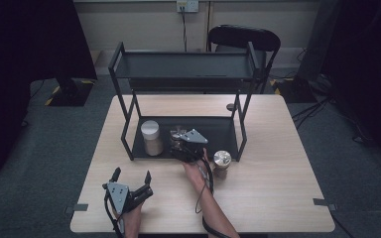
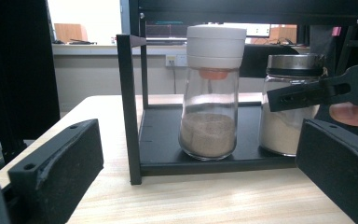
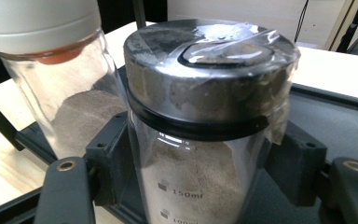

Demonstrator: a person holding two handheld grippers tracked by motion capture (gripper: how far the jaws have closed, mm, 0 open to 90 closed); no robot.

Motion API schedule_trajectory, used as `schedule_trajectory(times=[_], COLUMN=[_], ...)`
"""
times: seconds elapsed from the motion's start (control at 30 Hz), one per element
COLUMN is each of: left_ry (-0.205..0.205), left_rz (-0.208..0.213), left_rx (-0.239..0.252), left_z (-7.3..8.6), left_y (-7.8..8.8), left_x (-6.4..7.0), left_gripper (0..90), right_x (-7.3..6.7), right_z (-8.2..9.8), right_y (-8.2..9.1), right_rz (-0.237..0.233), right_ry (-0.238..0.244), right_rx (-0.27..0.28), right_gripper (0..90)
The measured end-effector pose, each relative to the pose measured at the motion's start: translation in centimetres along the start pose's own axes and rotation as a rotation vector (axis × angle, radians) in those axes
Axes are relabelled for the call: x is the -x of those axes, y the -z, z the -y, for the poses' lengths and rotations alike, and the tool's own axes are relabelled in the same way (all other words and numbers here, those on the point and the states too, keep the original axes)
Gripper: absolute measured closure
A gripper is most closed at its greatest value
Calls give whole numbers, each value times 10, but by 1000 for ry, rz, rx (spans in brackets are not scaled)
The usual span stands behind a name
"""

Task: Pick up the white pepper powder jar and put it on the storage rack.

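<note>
1. Gripping the metal-lidded jar (image 3: 200, 140) with my right gripper (image 1: 188, 144): the jaws are clenched on its glass body just below the lid, one pad on each side, as the right gripper view shows. The jar holds pale powder and has clear film over its lid.
2. Location: the jar stands on, or just above, the bottom shelf of the black rack (image 1: 228, 131), right of the white-capped jar (image 1: 151, 137). Whether its base touches the shelf I cannot tell.
3. My left gripper (image 1: 129, 191) rests on the table (image 1: 278, 198) near the front edge, jaws spread, nothing between them.
4. Progress, as I judge it: shelving jars. One white-capped jar is placed; this one is at the shelf but not yet let go. A third jar with a metal lid (image 1: 222, 161) stands on the table just outside the rack's right front post and appears left to do.
5. Edges: the white-capped jar is close beside my held jar, apart by a narrow gap in the left gripper view. The rack's front posts and the upper shelf bound the opening.
6. Open room: the shelf to the right of my jar looks bare; backing straight out toward the table front looks clear.
</note>
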State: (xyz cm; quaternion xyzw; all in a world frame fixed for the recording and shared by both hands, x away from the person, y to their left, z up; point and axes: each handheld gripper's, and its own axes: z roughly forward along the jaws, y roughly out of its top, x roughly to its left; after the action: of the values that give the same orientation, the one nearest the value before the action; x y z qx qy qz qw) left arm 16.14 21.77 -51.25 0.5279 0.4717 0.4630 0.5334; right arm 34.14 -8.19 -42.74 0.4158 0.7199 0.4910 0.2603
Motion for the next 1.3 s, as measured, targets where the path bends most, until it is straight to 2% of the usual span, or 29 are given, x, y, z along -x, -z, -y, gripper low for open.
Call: schedule_trajectory(times=[0.3, 0.43, 0.67, 0.77, 1.3], left_ry=[-1, -3, -2, -1, -2], left_rz=[0, 0, -4, -6, -7], left_rx=[-3, -1, -1, -1, 0], left_z=[-1, 0, 0, 0, 0], left_y=[0, 0, 0, 0, 0], left_x=[0, 0, 1, 1, 1], left_gripper=[1, 1, 1, 1, 1], right_x=[2, 1, -7, -6, -8], right_z=[-2, 2, 6, 8, 6], right_y=[-8, -7, -6, -6, -8], right_rz=[4, 8, 26, 26, 31], right_ry=[5, 2, 41, 26, 28], right_rx=[-4, 7, 9, 14, -10], right_gripper=[305, 305, 303, 301, 300])
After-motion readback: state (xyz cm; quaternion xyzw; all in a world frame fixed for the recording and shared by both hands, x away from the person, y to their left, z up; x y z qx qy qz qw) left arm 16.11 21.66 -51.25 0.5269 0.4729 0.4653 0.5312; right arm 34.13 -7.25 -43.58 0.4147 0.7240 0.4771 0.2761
